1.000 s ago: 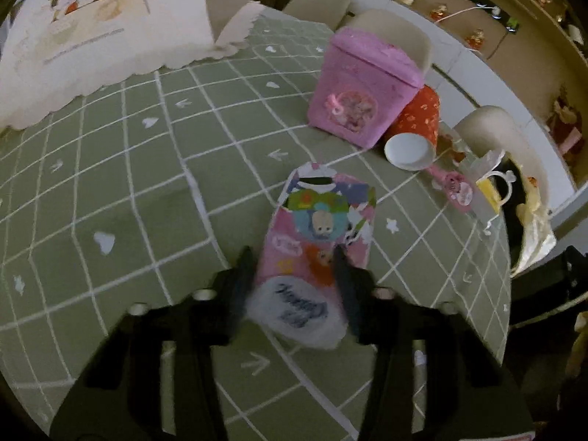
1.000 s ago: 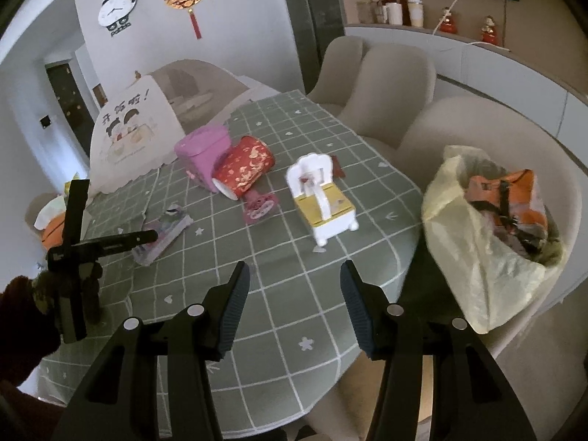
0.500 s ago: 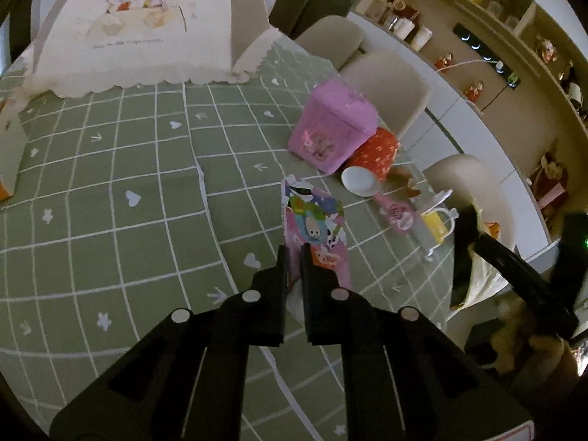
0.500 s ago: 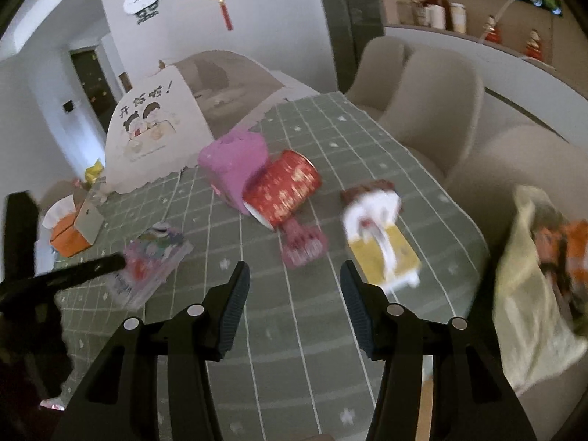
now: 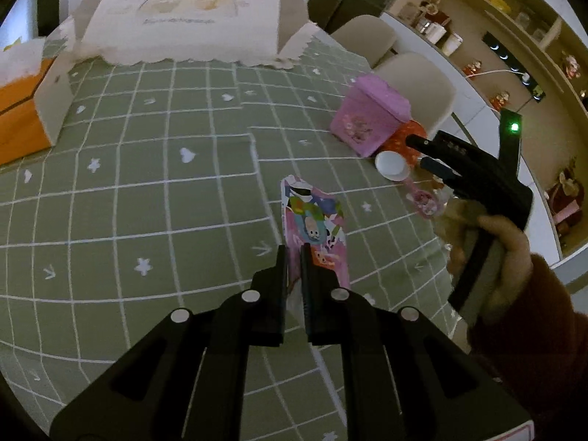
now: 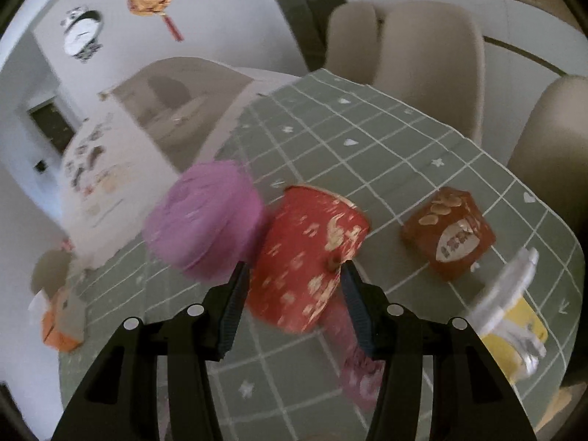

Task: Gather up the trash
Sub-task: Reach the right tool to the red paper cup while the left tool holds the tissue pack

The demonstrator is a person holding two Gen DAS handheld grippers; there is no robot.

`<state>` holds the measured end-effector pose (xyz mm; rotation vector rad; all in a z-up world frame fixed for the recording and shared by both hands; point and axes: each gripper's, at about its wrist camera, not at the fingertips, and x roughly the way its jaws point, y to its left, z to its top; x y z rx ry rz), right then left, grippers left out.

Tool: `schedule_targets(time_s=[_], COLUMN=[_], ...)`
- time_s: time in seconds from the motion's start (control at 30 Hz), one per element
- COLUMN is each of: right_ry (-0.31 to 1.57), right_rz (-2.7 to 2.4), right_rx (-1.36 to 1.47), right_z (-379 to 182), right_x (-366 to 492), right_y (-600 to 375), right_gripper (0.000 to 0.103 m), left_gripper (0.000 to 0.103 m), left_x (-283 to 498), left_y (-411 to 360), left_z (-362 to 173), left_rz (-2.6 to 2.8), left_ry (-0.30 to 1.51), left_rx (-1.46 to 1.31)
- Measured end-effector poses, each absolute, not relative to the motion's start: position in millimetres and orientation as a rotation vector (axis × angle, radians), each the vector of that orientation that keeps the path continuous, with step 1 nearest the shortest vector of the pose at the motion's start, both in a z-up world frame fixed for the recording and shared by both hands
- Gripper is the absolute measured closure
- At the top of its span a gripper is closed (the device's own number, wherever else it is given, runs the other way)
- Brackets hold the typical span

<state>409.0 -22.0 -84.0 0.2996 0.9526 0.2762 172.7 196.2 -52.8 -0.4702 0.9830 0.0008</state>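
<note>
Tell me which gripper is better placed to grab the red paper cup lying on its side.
Right. The right gripper is open with the red gold-patterned paper cup lying between its fingers, while the left gripper is shut on the colourful cartoon wrapper.

Green checked cloth with little white hearts, stars and arrows covering the whole surface (image 5: 147,198). Orange tissue box (image 5: 18,106) sitting at the far left edge. Big white cartoon-printed cover (image 5: 183,11) draped at the back. Purple box (image 6: 205,228) leaning right against a red paper cup (image 6: 308,257) tipped on its side. Brown snack packet (image 6: 448,231) lying flat near the right edge, yellow-and-white toy chair (image 6: 511,316) close by. Small pink wrapper (image 5: 424,200) just beside the cup.
</note>
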Motion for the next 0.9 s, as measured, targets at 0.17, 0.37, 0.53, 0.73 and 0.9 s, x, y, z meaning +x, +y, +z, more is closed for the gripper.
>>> schedule_targets(time_s=[0.17, 0.37, 0.53, 0.73, 0.9], right_ry=[0.960, 0.992, 1.035, 0.975, 0.930], right_rz=[0.296, 0.392, 0.426, 0.470, 0.460], right_rx=[0.317, 0.311, 0.243, 0.080, 0.022], right_z=[-89, -86, -80, -76, -74], right_x=[420, 405, 372, 333, 327], right_y=[-25, -34, -42, -53, -57], right_gripper=[0.054, 0.060, 0.072, 0.063, 0.057], left_gripper=[0.096, 0.096, 0.096, 0.096, 0.096], left_x=[171, 185, 197, 208, 214], left_y=[208, 206, 204, 201, 195], left_z=[-66, -72, -73, -76, -78], left_rz=[0.001, -0.054, -0.093, -0.125, -0.140], left_ry=[1.008, 1.026, 1.031, 1.035, 1.043], left_rx=[-0.510, -0.506, -0.502, -0.519, -0.520])
